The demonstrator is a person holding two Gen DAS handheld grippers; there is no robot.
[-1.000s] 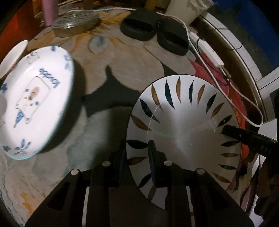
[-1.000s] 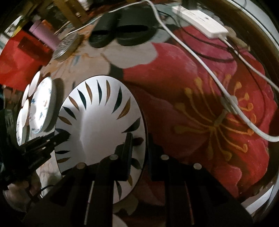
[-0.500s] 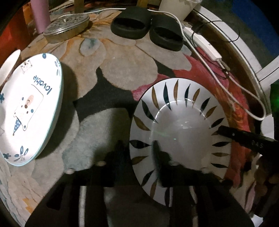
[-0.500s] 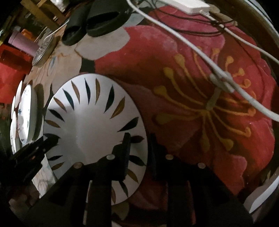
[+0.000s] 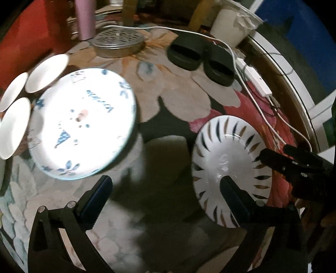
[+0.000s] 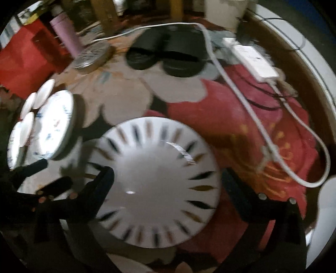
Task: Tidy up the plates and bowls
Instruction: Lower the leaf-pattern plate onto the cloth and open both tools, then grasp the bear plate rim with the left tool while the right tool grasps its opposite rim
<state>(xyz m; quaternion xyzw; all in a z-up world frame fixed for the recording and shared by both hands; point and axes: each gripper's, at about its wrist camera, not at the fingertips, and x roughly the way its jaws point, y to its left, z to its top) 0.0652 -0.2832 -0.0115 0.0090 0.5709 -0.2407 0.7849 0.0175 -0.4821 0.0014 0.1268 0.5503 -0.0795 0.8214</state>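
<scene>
A white plate with dark and gold leaf marks (image 5: 229, 161) lies on the flowered rug; it also shows in the right wrist view (image 6: 155, 178). My left gripper (image 5: 166, 189) is open and empty, its right finger over the plate's near left edge. My right gripper (image 6: 168, 182) is open and empty, its fingers spread on either side of the plate, above it. A white plate with a blue cartoon print (image 5: 84, 121) lies to the left, also seen in the right wrist view (image 6: 54, 128). Three small white dishes (image 5: 14, 126) sit beside it.
A pair of black slippers (image 5: 201, 58) and a round metal perforated lid (image 5: 117, 42) lie at the far side of the rug. A white power strip (image 6: 254, 61) and its cable (image 6: 294, 134) run along the right. A pink cylinder (image 5: 85, 19) stands at the back.
Both grippers have opened and let go of the leaf-pattern plate, which now lies on the rug. Both have drawn back and up, showing more of the rug and the small dishes.
</scene>
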